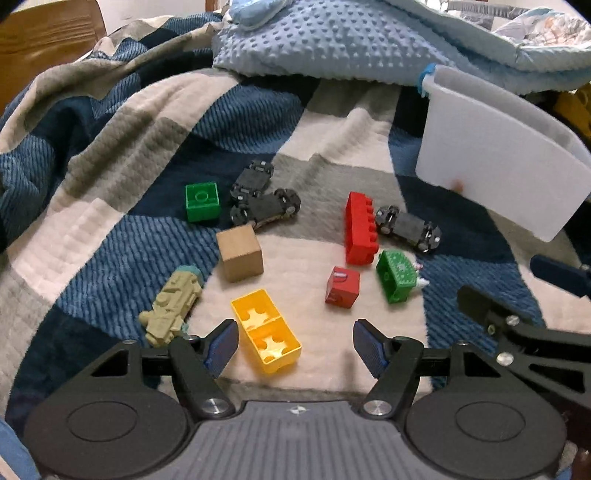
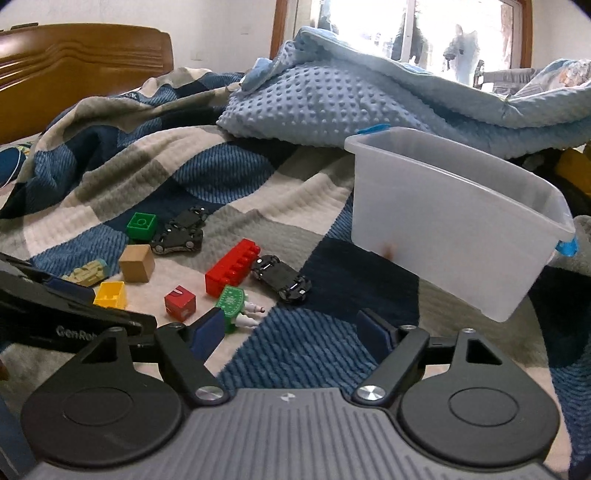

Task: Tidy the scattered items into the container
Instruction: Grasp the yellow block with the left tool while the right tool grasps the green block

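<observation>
Toys lie scattered on a checked blanket. In the left wrist view my left gripper [image 1: 295,345] is open and empty, just above a yellow brick [image 1: 266,330] that lies near its left finger. Around it lie a tan toy tank [image 1: 171,310], a wooden cube [image 1: 240,253], a small red cube [image 1: 342,287], a green toy [image 1: 397,275], a long red brick [image 1: 360,229], a green brick [image 1: 202,201] and three black toy cars [image 1: 264,208]. The white plastic bin [image 1: 498,162] stands at the right. My right gripper [image 2: 291,332] is open and empty, near the green toy [image 2: 231,301], left of the bin [image 2: 454,225].
A light-blue dotted blanket [image 1: 332,40] is heaped behind the toys and the bin. A wooden headboard [image 2: 74,70] stands at the far left. A window [image 2: 424,33] is at the back. The right gripper's arm [image 1: 524,332] shows at the left wrist view's right edge.
</observation>
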A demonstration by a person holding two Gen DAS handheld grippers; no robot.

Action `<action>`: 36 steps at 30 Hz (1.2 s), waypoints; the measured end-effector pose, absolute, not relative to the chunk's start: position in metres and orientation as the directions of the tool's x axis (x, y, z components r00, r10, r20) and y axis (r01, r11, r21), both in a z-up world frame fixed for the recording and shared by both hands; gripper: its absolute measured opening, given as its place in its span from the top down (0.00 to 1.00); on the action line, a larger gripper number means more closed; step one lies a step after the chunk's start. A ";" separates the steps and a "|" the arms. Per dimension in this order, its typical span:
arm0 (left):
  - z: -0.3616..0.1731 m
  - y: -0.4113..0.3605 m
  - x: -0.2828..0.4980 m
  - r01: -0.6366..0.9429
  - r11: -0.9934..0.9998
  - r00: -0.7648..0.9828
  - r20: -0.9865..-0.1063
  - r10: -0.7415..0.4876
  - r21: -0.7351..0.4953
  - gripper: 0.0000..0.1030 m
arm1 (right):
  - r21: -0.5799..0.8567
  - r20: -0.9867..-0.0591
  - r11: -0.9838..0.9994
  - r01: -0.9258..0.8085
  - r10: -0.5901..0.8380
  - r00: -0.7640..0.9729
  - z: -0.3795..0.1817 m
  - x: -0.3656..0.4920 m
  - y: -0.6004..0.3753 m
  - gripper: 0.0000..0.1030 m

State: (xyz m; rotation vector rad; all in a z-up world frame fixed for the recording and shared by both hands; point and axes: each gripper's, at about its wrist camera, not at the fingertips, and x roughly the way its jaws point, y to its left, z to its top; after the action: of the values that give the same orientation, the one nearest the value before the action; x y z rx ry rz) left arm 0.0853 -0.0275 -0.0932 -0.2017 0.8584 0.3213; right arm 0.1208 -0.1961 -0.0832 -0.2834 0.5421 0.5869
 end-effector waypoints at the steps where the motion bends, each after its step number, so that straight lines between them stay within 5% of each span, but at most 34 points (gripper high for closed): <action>1: -0.096 -0.027 0.086 -0.362 0.931 0.605 -0.771 0.200 -0.042 0.30 | -0.100 -0.562 0.795 -0.598 0.451 0.694 -0.085 0.123 -0.195 0.22; 12: -0.108 -0.018 0.089 -0.353 0.936 0.596 -0.775 0.209 -0.019 0.53 | -0.048 -0.592 0.737 -0.674 0.523 0.614 -0.099 0.141 -0.177 0.22; 19: -0.106 -0.013 0.088 -0.297 0.955 0.591 -0.786 0.183 -0.001 0.55 | -0.013 -0.631 0.728 -0.685 0.526 0.571 -0.111 0.154 -0.150 0.40; 22: -0.106 -0.009 0.088 -0.281 0.960 0.589 -0.791 0.165 -0.009 0.55 | -0.043 -0.662 0.729 -0.683 0.491 0.566 -0.117 0.158 -0.140 0.58; 36: -0.099 -0.016 0.079 -0.231 0.973 0.607 -0.782 0.143 -0.002 0.63 | -0.022 -0.645 0.805 -0.592 0.441 0.624 -0.096 0.140 -0.182 0.59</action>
State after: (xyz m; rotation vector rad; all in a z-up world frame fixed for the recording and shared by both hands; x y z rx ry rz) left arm 0.0787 -0.0161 -0.0986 -0.1067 0.8935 0.2168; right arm 0.1403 -0.1817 -0.0956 -0.2422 0.6707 0.6001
